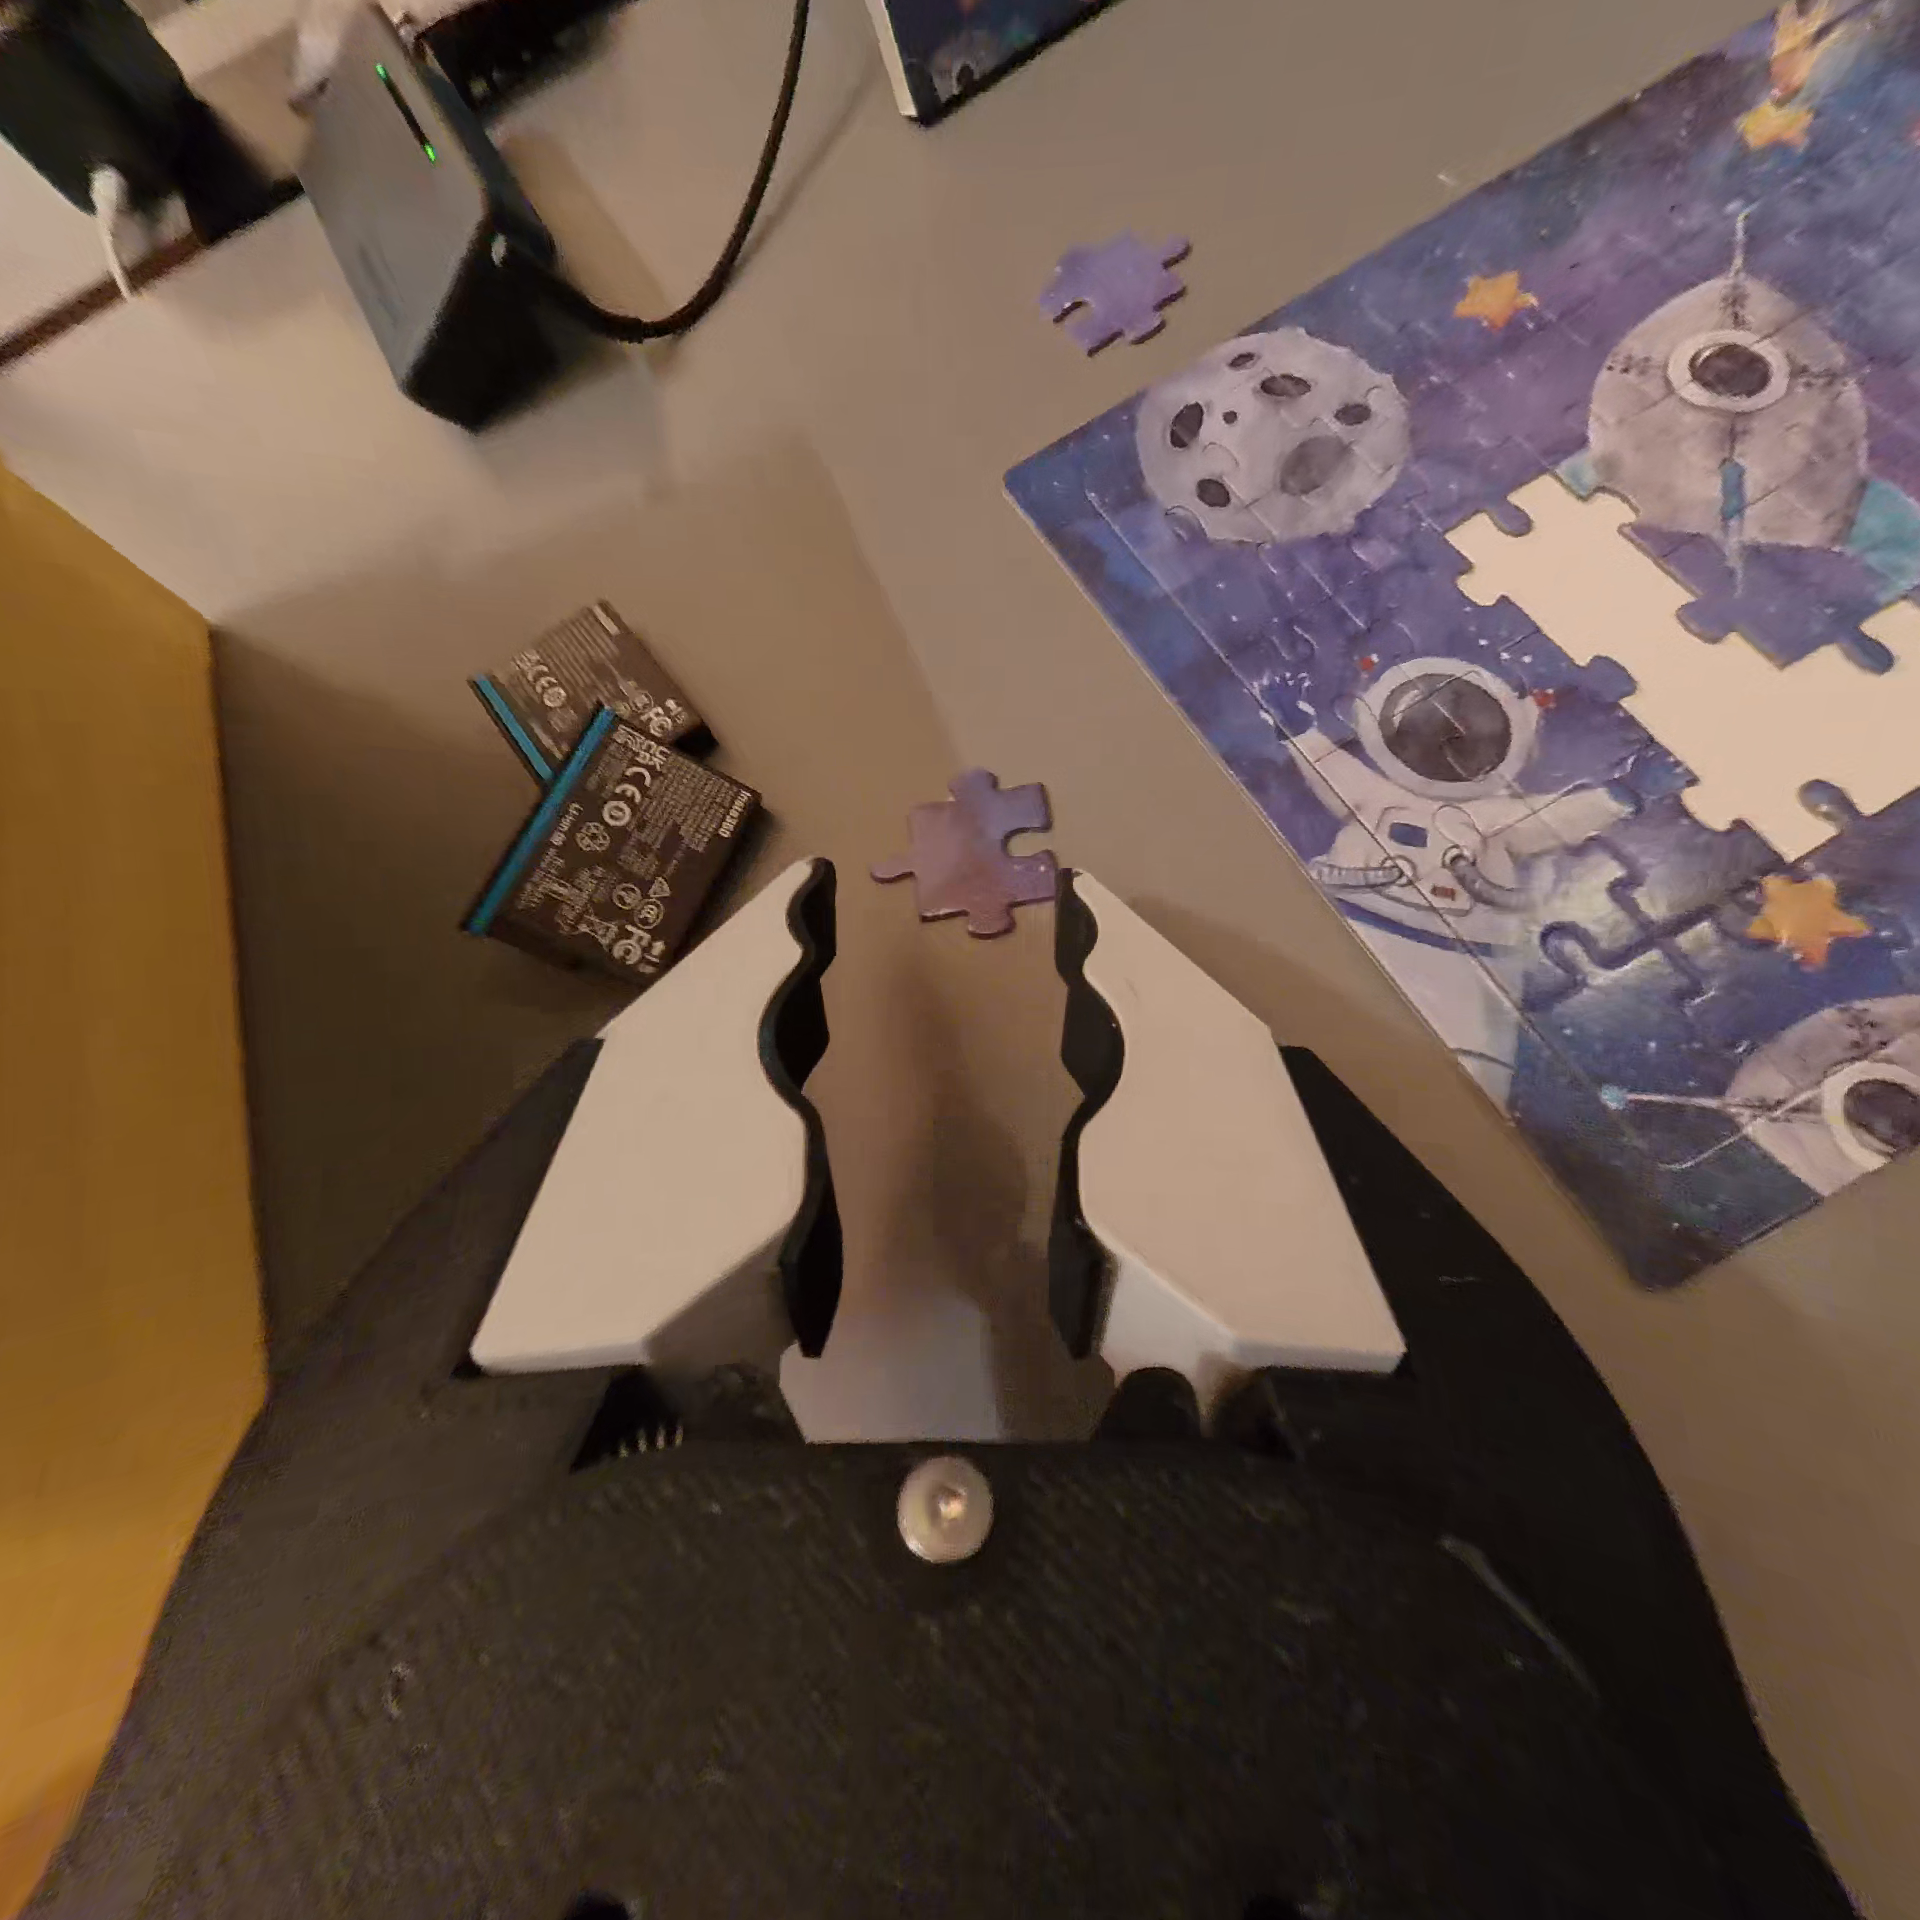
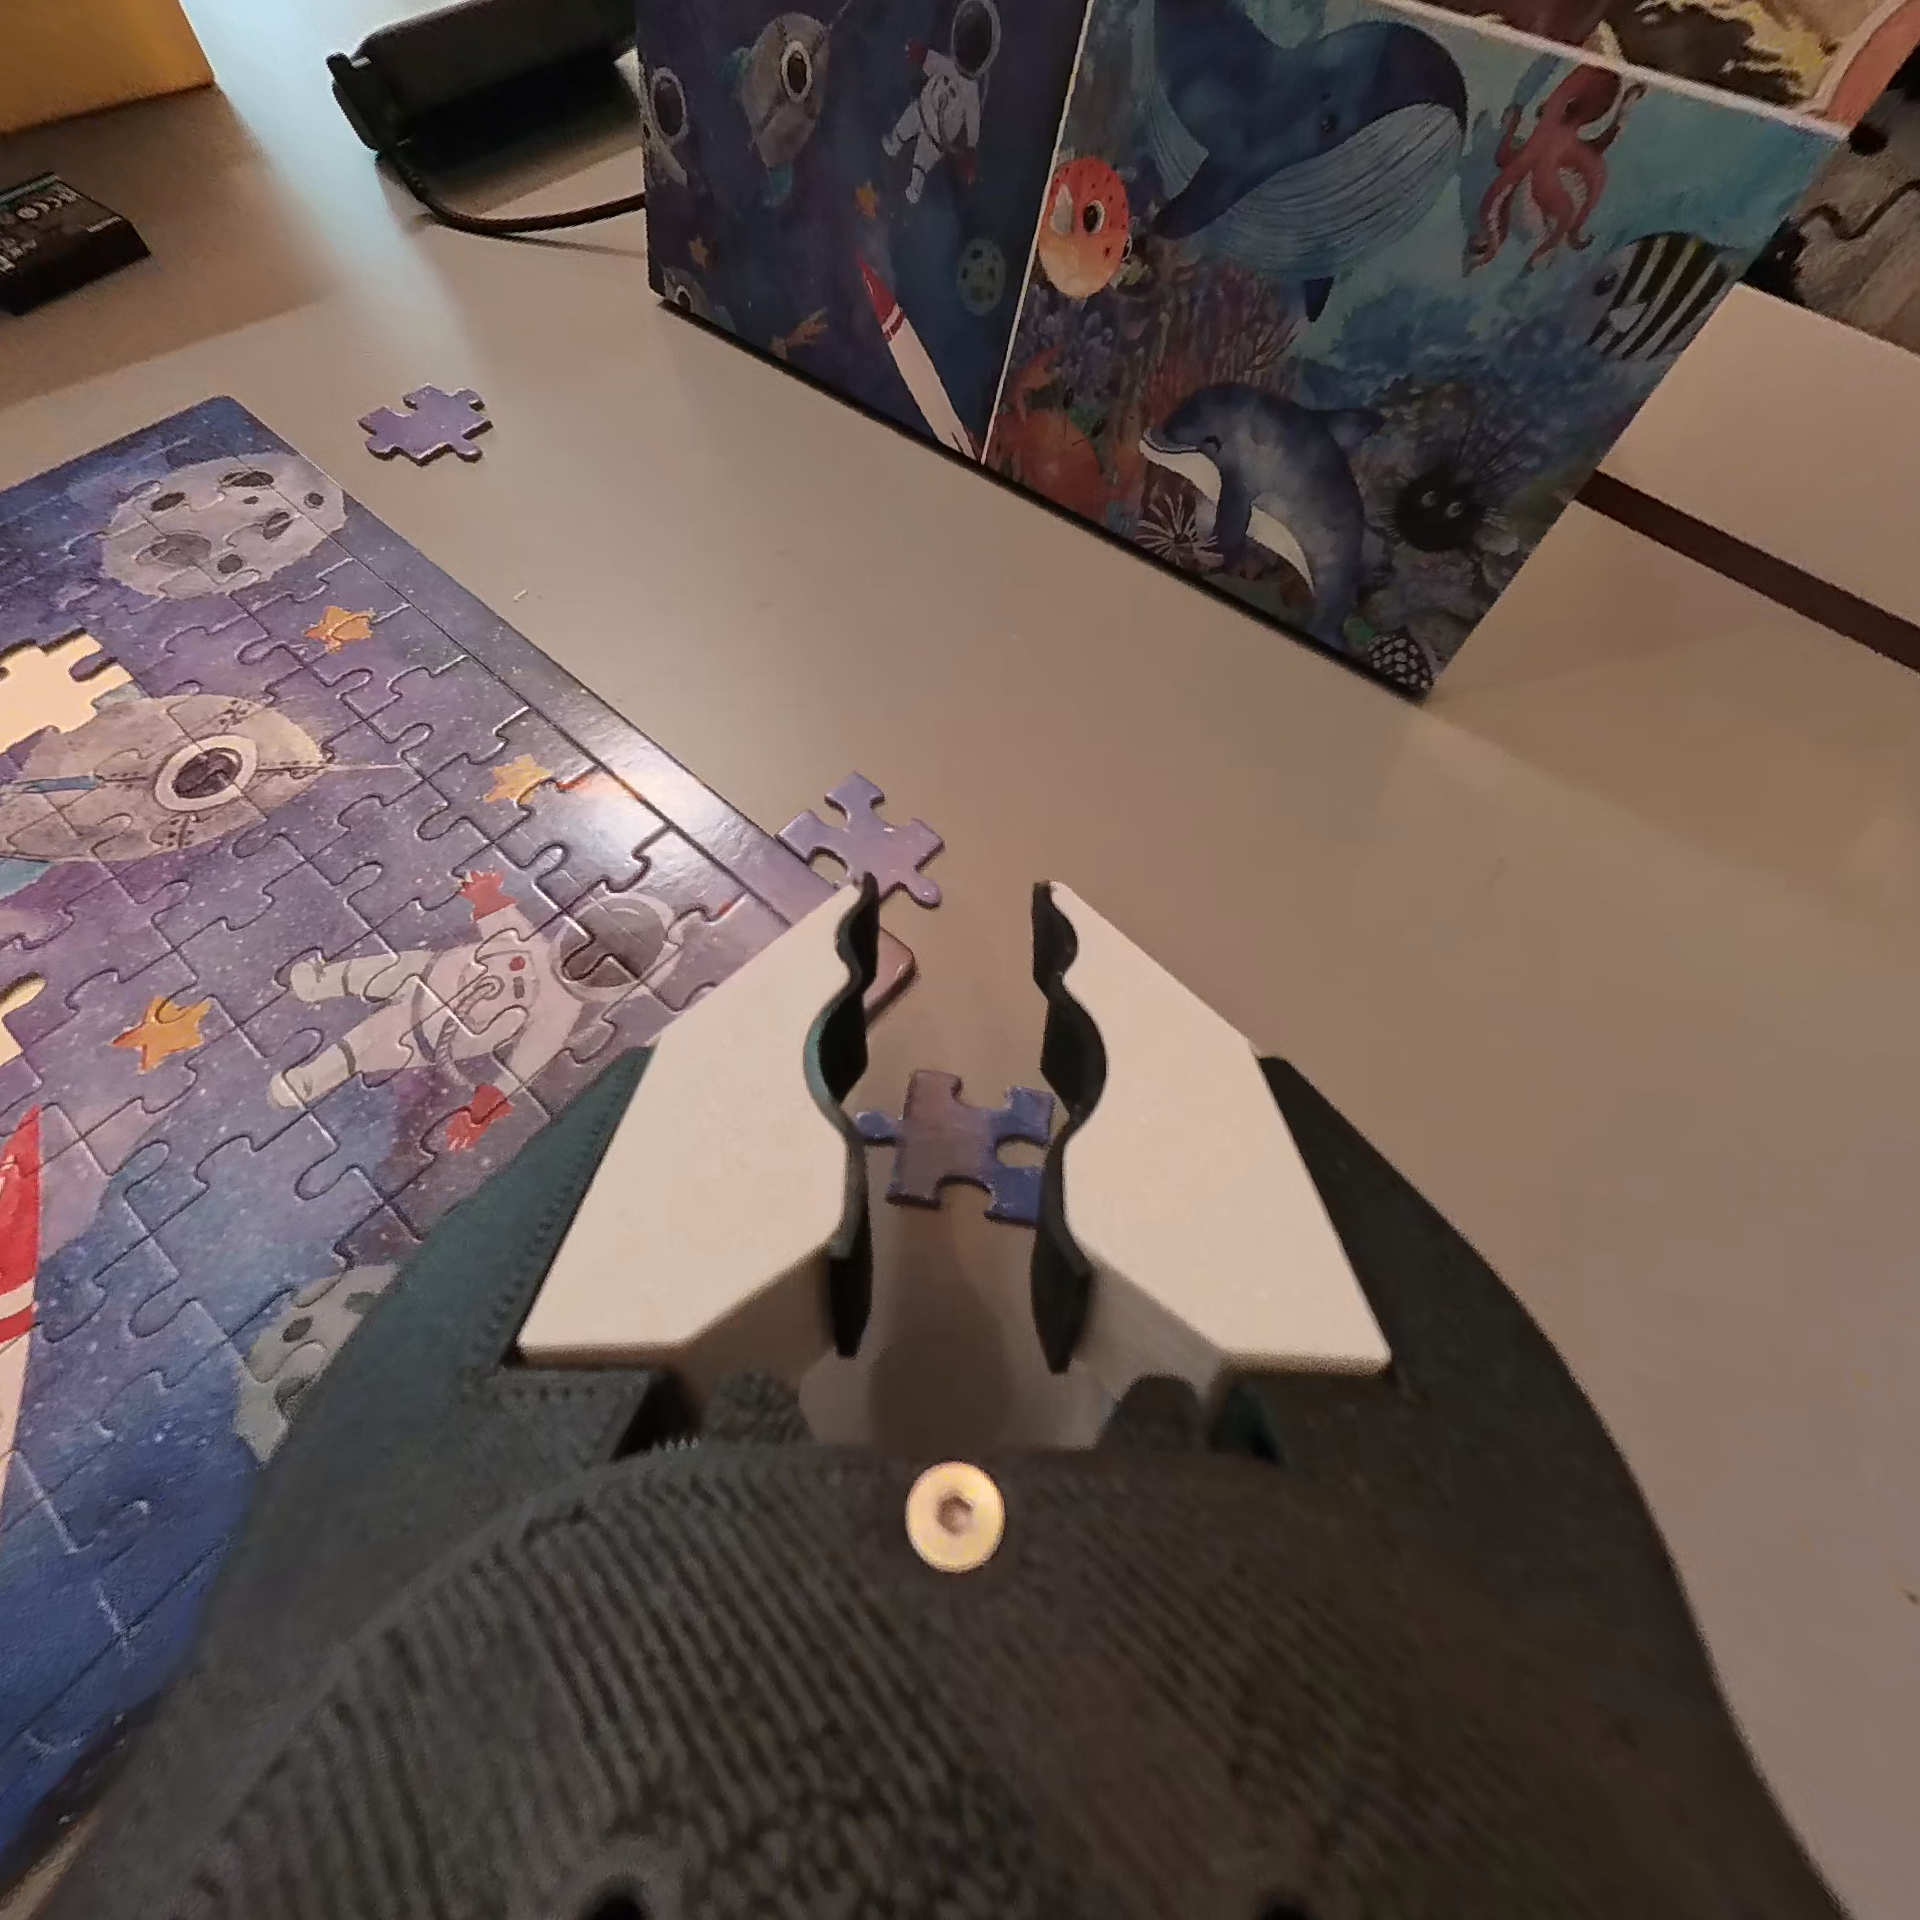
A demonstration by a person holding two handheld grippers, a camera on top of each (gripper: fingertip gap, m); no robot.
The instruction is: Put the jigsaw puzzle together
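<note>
The space jigsaw puzzle (image 1: 1299, 582) lies flat on the grey table, with a white gap (image 1: 1662, 644) in its middle. My left gripper (image 1: 945, 881) is open and empty. A loose purple piece (image 1: 971, 862) lies on the table just past its tips. Another loose piece (image 1: 1117, 291) lies farther off. My right gripper (image 2: 954, 899) is open over the table beside the puzzle (image 2: 364, 831) corner. A blue piece (image 2: 961, 1143) shows between its fingers, lying below them. One more piece (image 2: 862, 836) touches the puzzle's edge, and another (image 2: 426, 424) lies beyond.
Two black batteries (image 1: 613, 790) lie left of my left gripper. A grey charger (image 1: 416, 239) with a black cable (image 1: 748, 208) stands at the back. Two picture boxes (image 2: 1247, 312) stand behind the puzzle. A yellow wooden surface (image 1: 94, 935) borders the table on the left. There is about 35 centimeters between the tips of the two grippers. To reach the grey charger (image 1: 416, 239) in a straight line is about 25 centimeters for my left fingers, about 40 centimeters for my right.
</note>
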